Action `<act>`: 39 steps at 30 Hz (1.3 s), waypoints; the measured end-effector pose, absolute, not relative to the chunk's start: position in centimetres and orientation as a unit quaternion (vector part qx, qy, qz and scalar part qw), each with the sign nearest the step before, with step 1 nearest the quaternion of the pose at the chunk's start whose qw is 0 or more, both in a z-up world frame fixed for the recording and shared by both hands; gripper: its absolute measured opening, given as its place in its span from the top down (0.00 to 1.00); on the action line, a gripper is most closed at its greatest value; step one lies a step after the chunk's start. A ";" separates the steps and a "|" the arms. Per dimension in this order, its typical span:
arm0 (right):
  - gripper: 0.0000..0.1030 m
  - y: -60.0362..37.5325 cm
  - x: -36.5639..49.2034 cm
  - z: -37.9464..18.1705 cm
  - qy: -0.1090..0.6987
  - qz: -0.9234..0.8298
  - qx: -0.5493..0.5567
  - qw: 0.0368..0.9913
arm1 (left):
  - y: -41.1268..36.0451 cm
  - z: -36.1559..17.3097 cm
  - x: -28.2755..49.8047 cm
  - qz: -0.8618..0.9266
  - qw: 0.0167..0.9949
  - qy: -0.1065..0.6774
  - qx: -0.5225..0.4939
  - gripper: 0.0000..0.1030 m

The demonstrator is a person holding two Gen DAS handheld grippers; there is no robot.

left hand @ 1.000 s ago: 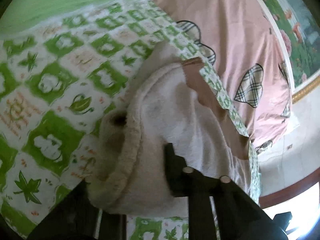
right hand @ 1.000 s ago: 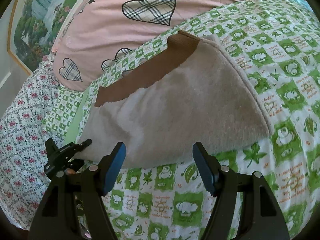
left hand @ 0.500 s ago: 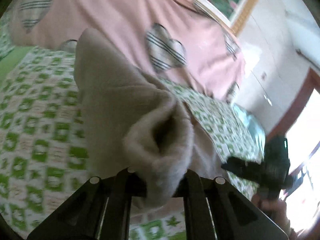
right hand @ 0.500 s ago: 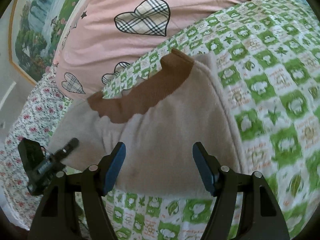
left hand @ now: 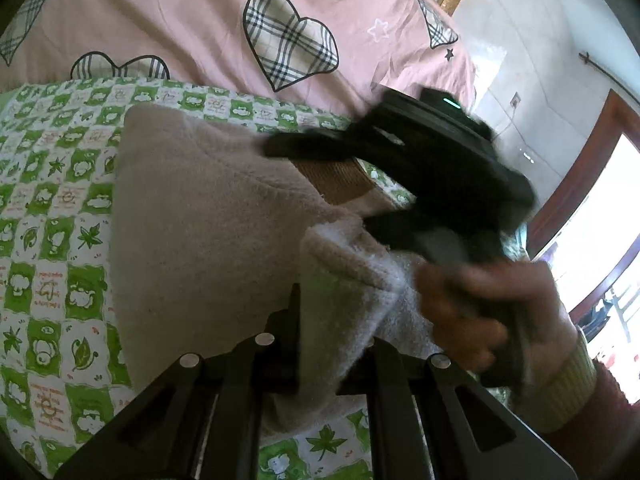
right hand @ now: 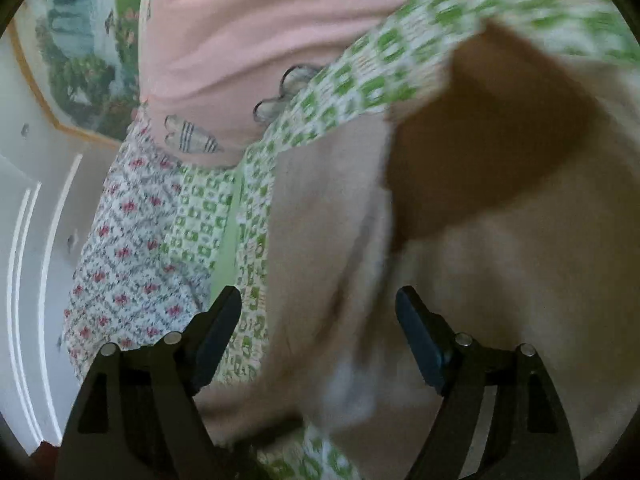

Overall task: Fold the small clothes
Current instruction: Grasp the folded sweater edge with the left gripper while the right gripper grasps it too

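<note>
Fold's about halfway: the beige sweater lies doubled over on the green checked bedspread, left gripper pinching a fuzzy edge (cuff, maybe), right gripper just spreading wider, gripping nothing. Smoothing and another fold remain.

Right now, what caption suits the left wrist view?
Left gripper pinches a fuzzy beige garment above the green-checked bedsheet as the open right gripper nears.

Bright doorway, framed painting, white wall
</note>
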State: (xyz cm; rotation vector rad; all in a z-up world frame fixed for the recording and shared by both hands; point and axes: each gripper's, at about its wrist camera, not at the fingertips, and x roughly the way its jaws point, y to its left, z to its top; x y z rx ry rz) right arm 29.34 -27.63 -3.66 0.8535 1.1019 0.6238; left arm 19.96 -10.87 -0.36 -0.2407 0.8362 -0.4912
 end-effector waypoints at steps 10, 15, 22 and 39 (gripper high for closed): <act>0.83 -29.1 29.2 3.6 0.436 0.269 0.273 0.814 | -14.2 2.8 19.4 -0.288 0.871 0.382 -0.109 0.93; 0.83 -33.4 27.3 4.0 0.438 0.214 0.224 0.844 | -19.5 1.7 20.0 -0.328 0.851 0.398 -0.103 0.93; 0.84 -38.2 26.7 -1.0 0.469 0.167 0.238 0.834 | -23.9 -2.1 21.3 -0.335 0.825 0.446 -0.091 0.92; 0.41 -39.9 23.6 -0.7 0.466 0.128 0.218 0.848 | -16.6 0.8 18.6 -0.307 0.828 0.458 -0.106 0.23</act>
